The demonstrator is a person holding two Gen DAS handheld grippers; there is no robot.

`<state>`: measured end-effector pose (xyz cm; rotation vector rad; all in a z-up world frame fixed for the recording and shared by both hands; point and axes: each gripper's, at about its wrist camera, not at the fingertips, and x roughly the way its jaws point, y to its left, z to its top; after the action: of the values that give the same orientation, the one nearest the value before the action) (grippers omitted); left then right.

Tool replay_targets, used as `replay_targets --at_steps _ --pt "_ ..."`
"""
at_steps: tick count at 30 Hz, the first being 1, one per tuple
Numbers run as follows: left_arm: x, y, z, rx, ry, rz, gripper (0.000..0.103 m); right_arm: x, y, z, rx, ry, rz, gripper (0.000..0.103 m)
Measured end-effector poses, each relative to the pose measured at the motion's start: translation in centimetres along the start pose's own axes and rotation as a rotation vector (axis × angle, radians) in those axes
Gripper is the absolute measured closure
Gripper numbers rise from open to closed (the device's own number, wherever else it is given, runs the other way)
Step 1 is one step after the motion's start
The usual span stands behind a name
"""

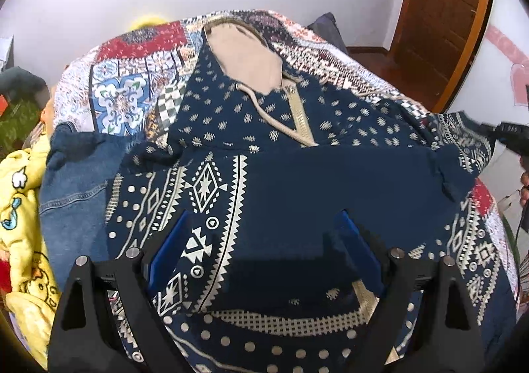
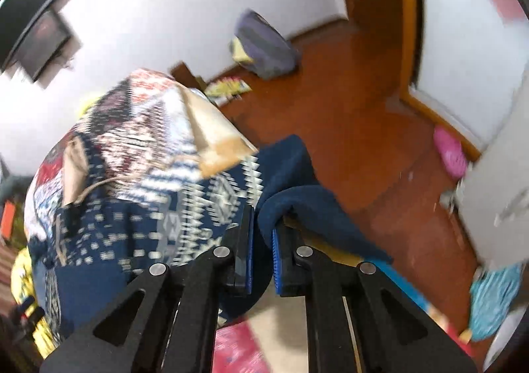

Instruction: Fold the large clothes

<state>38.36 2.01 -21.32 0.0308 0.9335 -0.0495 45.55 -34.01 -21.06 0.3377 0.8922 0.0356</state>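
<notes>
A navy hoodie with white geometric print and a beige hood lies spread on a patchwork-covered bed. One sleeve is folded across its chest. My left gripper is open just above the hoodie's lower front, its blue pads wide apart. My right gripper is shut on the navy cuff of the hoodie's other sleeve at the bed's right edge. In the left wrist view the right gripper shows at the far right by that sleeve. The right wrist view is blurred.
The patchwork bedspread covers the bed. Blue jeans and a yellow cartoon blanket lie at the left. The right wrist view shows a wooden floor, a grey bag by the wall and a door frame.
</notes>
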Motion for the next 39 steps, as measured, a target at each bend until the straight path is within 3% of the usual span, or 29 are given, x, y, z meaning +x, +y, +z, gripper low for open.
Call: replay_targets --at_steps 4,11,16,21,26,31,34,39 --pt "-2.7 0.0 -0.2 0.013 -0.043 0.001 0.013 -4.5 3.5 1.0 -0.092 -0.073 0.033 0.095" --pt "-7.6 1.5 -0.9 0.006 -0.109 -0.010 0.013 -9.9 11.3 0.9 -0.226 -0.143 0.196 0.096" --pt "-9.6 3.1 -1.9 -0.004 -0.126 -0.001 0.013 -8.4 16.9 -1.6 -0.348 -0.085 0.248 0.096" --pt "-10.1 4.7 -3.1 -0.027 -0.114 -0.002 0.013 -3.0 20.2 -5.5 -0.412 0.087 0.275 0.096" --pt "-9.1 5.5 -4.4 -0.032 -0.067 -0.002 0.013 1.3 20.9 -10.3 -0.414 0.254 0.269 0.096" --pt "-8.1 4.6 -4.9 0.001 -0.026 -0.006 0.013 2.7 19.9 -12.9 -0.390 0.368 0.255 0.096" --pt "-8.2 2.9 -4.4 0.042 -0.029 -0.012 0.013 1.0 19.1 -12.8 -0.409 0.343 0.246 0.096" --pt "-9.2 -1.7 -1.6 0.133 -0.077 -0.052 0.013 -4.2 16.1 -10.5 -0.402 0.208 0.251 0.092"
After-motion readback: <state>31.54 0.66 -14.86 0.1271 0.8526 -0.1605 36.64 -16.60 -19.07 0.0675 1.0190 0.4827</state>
